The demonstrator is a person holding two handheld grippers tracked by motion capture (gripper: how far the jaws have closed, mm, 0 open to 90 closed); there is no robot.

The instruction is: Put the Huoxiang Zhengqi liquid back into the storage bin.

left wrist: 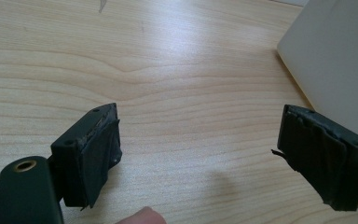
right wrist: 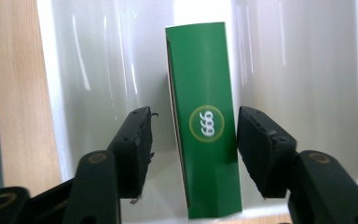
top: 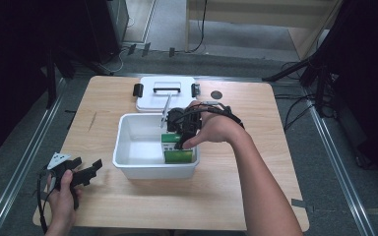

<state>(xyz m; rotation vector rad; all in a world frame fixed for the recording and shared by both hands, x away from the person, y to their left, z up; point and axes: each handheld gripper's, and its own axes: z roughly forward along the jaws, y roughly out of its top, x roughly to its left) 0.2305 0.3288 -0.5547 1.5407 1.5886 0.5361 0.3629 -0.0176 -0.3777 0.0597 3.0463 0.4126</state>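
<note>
In the right gripper view, the slim green cardboard box with a white ringed logo (right wrist: 207,126) stands between the two black jaws of the right tool (right wrist: 193,135), its long axis running up the frame, away from the camera, toward the far wall of the white plastic tub (right wrist: 98,70). The jaws are spread partway: the one at the right of the frame lies at or just beside the box's edge, while a clear gap separates the left one from the box, so nothing pinches it. In the high view that box (top: 178,156) sits at the tub's lower right corner, directly under the right tool (top: 181,132), which points down into the tub. The left tool (top: 81,172) rests well apart at the lower left of the counter (top: 216,196), jaws spread wide over bare wood. The right hand is plainly the nearer; any coming move likely runs along the box's long axis.
</note>
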